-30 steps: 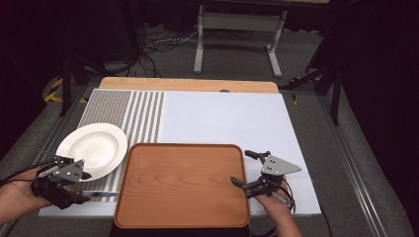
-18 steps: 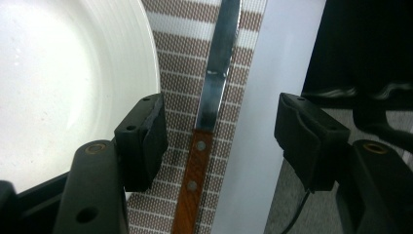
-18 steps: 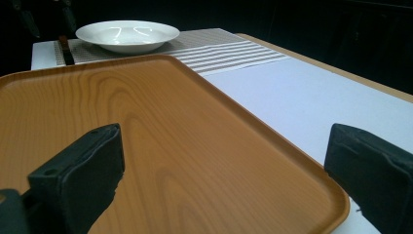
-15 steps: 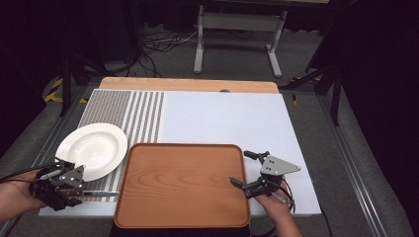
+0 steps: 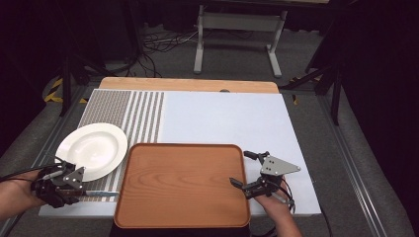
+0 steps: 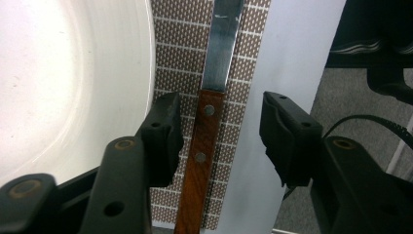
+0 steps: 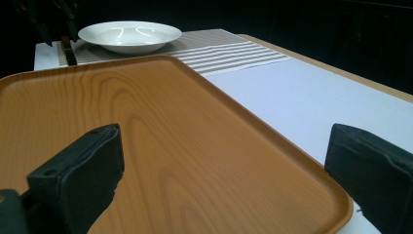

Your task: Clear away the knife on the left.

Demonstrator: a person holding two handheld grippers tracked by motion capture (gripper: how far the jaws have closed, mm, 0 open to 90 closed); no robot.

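Note:
A knife (image 6: 207, 122) with a brown riveted wooden handle and a steel blade lies on the patterned mat beside the white plate (image 5: 91, 149). My left gripper (image 6: 221, 127) is open, its jaws on either side of the handle and clear of it. From above, my left gripper (image 5: 79, 189) sits at the table's near left corner, with the knife blade (image 5: 102, 194) pointing toward the wooden tray (image 5: 183, 183). My right gripper (image 5: 243, 170) is open, and its jaws straddle the tray's right rim (image 7: 297, 161) without touching it. Nothing lies on the tray.
The brown-and-white striped mat (image 5: 126, 111) covers the table's left part under the plate (image 7: 129, 33). A pale sheet (image 5: 222, 121) covers the rest. The tray overhangs the near edge. Cables and a metal stand (image 5: 237, 29) are on the floor beyond.
My left gripper has shifted slightly toward the near edge around the knife handle. The right gripper, tray and plate have not moved.

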